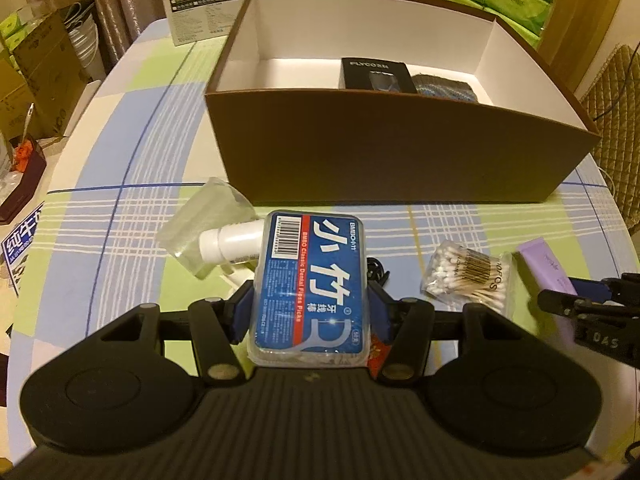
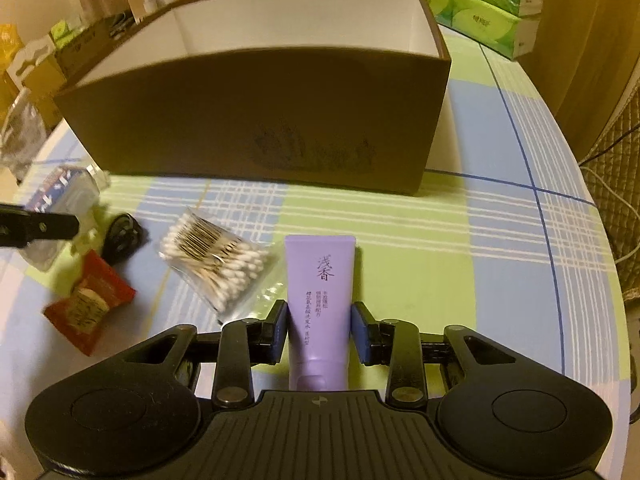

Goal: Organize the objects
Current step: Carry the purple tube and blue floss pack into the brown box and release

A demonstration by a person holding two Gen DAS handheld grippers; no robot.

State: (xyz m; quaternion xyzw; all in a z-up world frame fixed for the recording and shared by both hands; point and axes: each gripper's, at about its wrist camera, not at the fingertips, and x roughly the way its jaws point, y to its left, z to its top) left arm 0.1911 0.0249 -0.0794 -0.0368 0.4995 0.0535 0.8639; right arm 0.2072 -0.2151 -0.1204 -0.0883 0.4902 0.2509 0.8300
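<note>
My left gripper (image 1: 310, 306) is shut on a blue dental floss pick box (image 1: 310, 284) and holds it above the table, in front of the brown open box (image 1: 400, 148). The brown box holds a black shaver box (image 1: 376, 74) and a knitted item (image 1: 444, 87). My right gripper (image 2: 320, 328) is shut on a purple tube (image 2: 320, 300) near the table, in front of the brown box (image 2: 260, 120). A pack of cotton swabs (image 2: 216, 260) lies left of the tube and also shows in the left wrist view (image 1: 468, 276).
A white bottle in a clear bag (image 1: 224, 240) lies under the floss box. A red snack packet (image 2: 88, 304) and a black cord (image 2: 122, 236) lie at left. Green tissue packs (image 2: 472, 4) and cartons stand behind the box. A chair (image 1: 616, 120) stands at right.
</note>
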